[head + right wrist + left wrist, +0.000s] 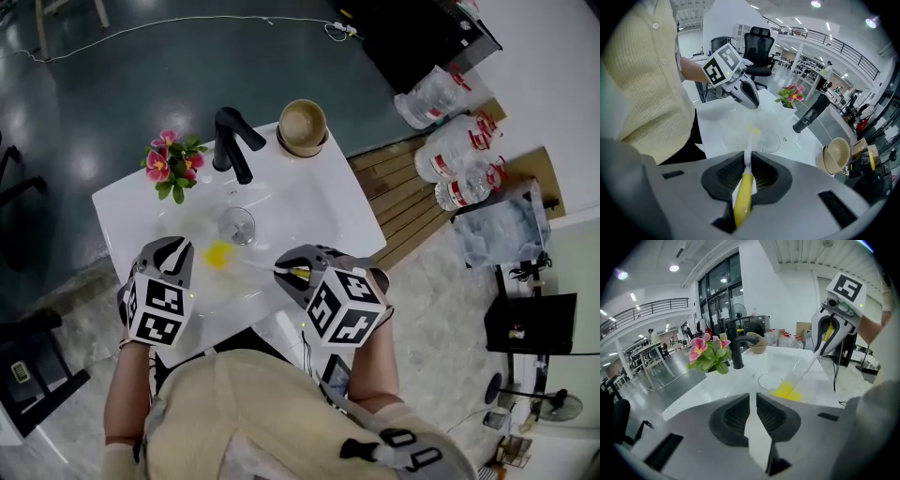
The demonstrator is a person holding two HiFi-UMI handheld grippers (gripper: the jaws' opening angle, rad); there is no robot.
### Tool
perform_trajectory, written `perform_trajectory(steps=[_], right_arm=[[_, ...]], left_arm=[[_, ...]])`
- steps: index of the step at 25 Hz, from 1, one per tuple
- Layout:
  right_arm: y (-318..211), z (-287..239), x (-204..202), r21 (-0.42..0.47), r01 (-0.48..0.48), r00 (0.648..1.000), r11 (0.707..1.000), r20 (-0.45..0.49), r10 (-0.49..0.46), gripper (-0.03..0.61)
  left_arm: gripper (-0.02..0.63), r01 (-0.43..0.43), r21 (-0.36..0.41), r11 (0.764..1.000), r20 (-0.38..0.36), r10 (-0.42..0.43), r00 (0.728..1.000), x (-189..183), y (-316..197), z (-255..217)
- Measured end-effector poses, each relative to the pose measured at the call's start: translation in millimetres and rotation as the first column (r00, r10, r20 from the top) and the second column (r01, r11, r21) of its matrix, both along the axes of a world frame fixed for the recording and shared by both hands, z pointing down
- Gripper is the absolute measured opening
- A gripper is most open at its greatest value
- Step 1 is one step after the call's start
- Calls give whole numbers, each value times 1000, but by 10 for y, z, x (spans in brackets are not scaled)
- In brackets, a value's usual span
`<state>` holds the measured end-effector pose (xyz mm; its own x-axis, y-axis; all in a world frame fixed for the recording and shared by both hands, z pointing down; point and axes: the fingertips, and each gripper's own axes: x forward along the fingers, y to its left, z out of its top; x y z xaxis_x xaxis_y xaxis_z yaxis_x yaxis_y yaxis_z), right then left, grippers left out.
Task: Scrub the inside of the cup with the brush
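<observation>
Right tongs (746, 161) are clamped on the brush (743, 192) at its yellow handle. The bristles are just beside the cup (236, 225), which sits in the sink (309, 202) near the faucet (234, 141). Left tongs (753, 401) are slightly apart and empty.

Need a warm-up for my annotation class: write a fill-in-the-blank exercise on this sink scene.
The right tongs are shut on the handle of a yellow ____.
The clear glass cup sits in the white ____.
The faucet is ____ in colour.
Missing words: brush; sink; black.
</observation>
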<state>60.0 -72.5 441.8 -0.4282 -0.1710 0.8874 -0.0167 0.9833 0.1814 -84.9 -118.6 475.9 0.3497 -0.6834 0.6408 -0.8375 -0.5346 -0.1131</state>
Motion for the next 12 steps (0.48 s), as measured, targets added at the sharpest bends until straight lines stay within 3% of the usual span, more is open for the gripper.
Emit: perform_trajectory(steps=[7, 12], right_arm=[[-39, -224, -48, 8, -18, 992, 1000, 125, 17, 49], [-110, -208, -116, 40, -30, 989, 999, 145, 24, 49]], left_arm=[[55, 67, 32, 997, -83, -65, 994, -142, 82, -231], [55, 112, 46, 993, -122, -106, 987, -225, 114, -341]])
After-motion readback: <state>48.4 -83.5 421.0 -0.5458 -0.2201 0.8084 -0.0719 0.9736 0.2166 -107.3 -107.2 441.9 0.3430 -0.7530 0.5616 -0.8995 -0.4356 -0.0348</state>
